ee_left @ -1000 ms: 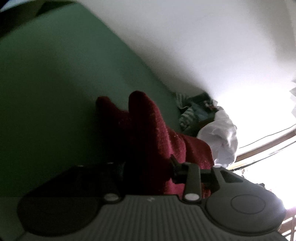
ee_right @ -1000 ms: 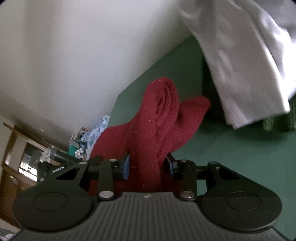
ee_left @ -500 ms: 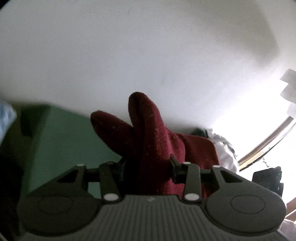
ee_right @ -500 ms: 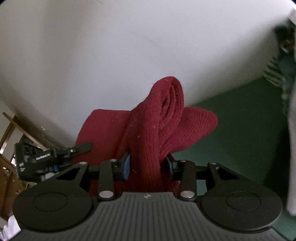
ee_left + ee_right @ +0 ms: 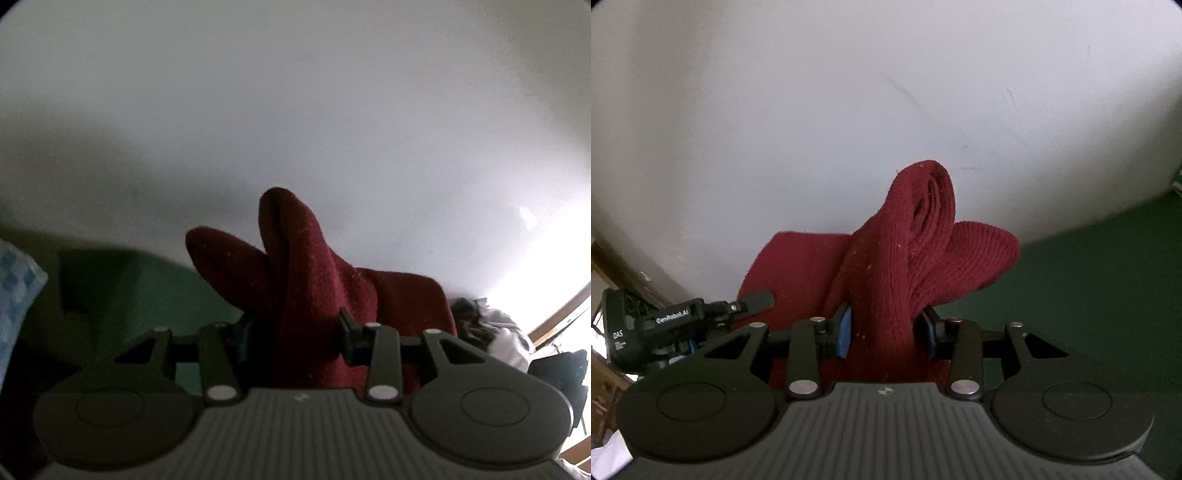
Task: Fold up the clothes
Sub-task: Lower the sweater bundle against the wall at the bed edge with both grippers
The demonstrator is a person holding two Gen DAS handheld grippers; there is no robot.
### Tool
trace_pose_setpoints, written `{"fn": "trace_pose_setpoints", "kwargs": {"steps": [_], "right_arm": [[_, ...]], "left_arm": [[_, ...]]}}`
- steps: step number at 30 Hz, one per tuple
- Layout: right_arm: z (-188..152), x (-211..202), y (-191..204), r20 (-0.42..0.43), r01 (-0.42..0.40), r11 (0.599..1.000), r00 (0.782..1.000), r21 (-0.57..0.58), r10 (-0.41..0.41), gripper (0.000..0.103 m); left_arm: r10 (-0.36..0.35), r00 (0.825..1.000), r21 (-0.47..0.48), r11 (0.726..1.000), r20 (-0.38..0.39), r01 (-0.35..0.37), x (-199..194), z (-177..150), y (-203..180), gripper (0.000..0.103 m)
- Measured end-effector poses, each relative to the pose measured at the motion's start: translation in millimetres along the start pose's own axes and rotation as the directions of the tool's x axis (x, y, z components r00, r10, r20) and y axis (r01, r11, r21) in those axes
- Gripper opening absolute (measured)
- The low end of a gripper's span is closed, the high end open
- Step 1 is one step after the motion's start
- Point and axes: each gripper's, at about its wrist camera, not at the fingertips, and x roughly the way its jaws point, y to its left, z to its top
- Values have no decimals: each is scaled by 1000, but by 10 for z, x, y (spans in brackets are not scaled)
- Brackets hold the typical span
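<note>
Both grippers are clamped on the same dark red knit sweater [image 5: 886, 295]: right gripper [image 5: 886, 330] pinches a bunched fold at center frame, left gripper [image 5: 295, 332] likewise. Sweater's held up against the white wall [image 5: 812, 110], green surface [image 5: 1089, 288] lower right.

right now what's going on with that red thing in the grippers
A person is folding clothes with a handheld gripper in each hand. Both the left gripper and the right gripper are clamped on bunched folds of one dark red knit garment, which is held up in front of a pale wall. The green surface lies below and to the side. In the right wrist view, the left gripper shows off to the side, gripping the same cloth.
</note>
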Motion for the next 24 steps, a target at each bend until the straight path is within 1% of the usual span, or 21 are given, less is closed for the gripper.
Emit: {"fn": "trace_pose_setpoints", "kwargs": {"steps": [6, 9, 11, 13, 14, 15, 16, 18, 21, 22, 24], "right_arm": [[-88, 384, -308, 1, 8, 1000, 1000, -18, -8, 39], [-161, 567, -428, -11, 16, 999, 1000, -34, -17, 39], [-183, 607, -539, -12, 26, 999, 1000, -48, -26, 40], [-228, 685, -593, -8, 46, 997, 999, -60, -47, 42], [-237, 695, -640, -4, 51, 998, 999, -47, -51, 46], [-246, 705, -687, 0, 56, 998, 998, -35, -56, 50], [-254, 714, -734, 4, 60, 998, 998, -22, -60, 50], [-262, 762, -725, 2, 62, 998, 998, 0, -62, 51], [-278, 773, -767, 0, 51, 998, 999, 41, -51, 51], [-277, 773, -783, -1, 50, 997, 999, 53, -50, 51], [-258, 868, -679, -2, 46, 997, 999, 66, -46, 52]], "left_arm": [[-2, 999, -53, 999, -34, 0, 388, -65, 411, 40], [13, 999, -36, 999, -48, -14, 477, -120, 583, 41], [24, 998, -46, 999, -57, -27, 556, -140, 690, 41], [29, 997, -71, 997, -68, -34, 625, -170, 832, 46], [30, 997, -81, 996, -70, -36, 679, -182, 876, 48], [28, 997, -88, 996, -66, -33, 735, -188, 896, 54], [24, 998, -96, 995, -62, -30, 740, -199, 934, 60], [17, 998, -106, 994, -58, -24, 742, -202, 985, 65], [8, 999, -118, 993, -52, -14, 728, -207, 1039, 65], [7, 999, -121, 993, -51, -13, 726, -207, 1026, 62], [6, 999, -119, 993, -50, -12, 701, -196, 1025, 57]]}}
